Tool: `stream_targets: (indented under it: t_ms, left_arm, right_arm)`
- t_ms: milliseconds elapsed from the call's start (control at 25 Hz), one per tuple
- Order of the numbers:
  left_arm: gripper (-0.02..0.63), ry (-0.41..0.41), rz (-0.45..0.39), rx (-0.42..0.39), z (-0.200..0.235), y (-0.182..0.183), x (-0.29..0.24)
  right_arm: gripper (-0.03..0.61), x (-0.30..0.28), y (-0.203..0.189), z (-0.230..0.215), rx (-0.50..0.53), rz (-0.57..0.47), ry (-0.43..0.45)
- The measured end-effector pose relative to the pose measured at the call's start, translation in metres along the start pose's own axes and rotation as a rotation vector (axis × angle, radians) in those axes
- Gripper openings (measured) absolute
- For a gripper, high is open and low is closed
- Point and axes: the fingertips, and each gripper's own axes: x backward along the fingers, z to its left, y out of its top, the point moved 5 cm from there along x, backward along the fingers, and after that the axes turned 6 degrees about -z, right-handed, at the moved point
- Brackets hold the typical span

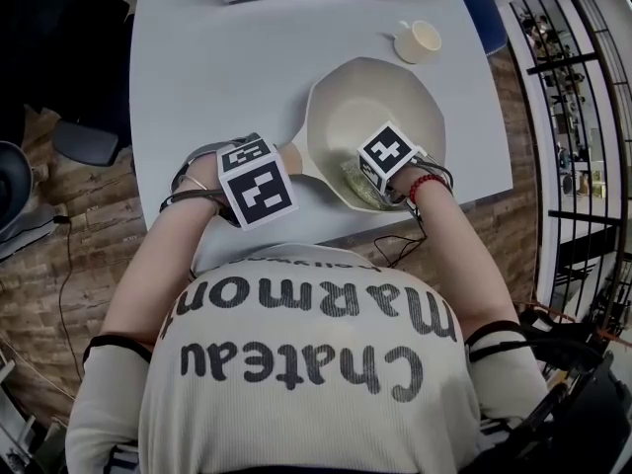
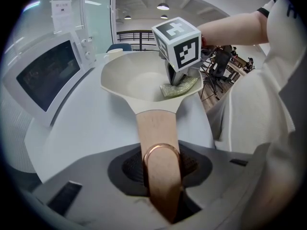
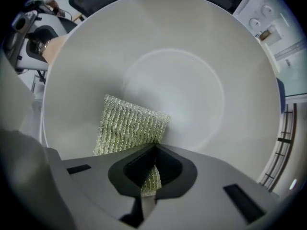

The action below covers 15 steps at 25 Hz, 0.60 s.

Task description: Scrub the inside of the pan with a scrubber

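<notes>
The pale table [image 1: 197, 77] carries a cream pan [image 1: 370, 107] near its front edge, with the wooden handle [image 2: 156, 128] pointing toward the person. The left gripper [image 2: 162, 176] has its jaws partway closed, clamped on that handle. The right gripper [image 3: 149, 176] points down into the pan, its jaws pinched narrowly on a corner of the green-gold mesh scrubber [image 3: 127, 126], which lies against the pan's inner wall.
</notes>
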Motion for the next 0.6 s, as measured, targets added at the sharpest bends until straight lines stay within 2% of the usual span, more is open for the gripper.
stream_targets:
  t_ms: [160, 280, 600]
  left_arm:
    - [0.127, 0.006, -0.002, -0.008, -0.002, 0.003, 0.003]
    - [0.126, 0.002, -0.004, -0.013, -0.004, 0.004, 0.003]
    - [0.124, 0.003, -0.006, -0.014, -0.006, 0.001, 0.002]
  right_arm:
    - [0.005, 0.0, -0.008, -0.019, 0.068, 0.067, -0.104]
    - [0.005, -0.003, -0.012, -0.031, 0.093, 0.079, -0.134]
    - [0.005, 0.024, -0.024, -0.082, 0.149, 0.127, -0.326]
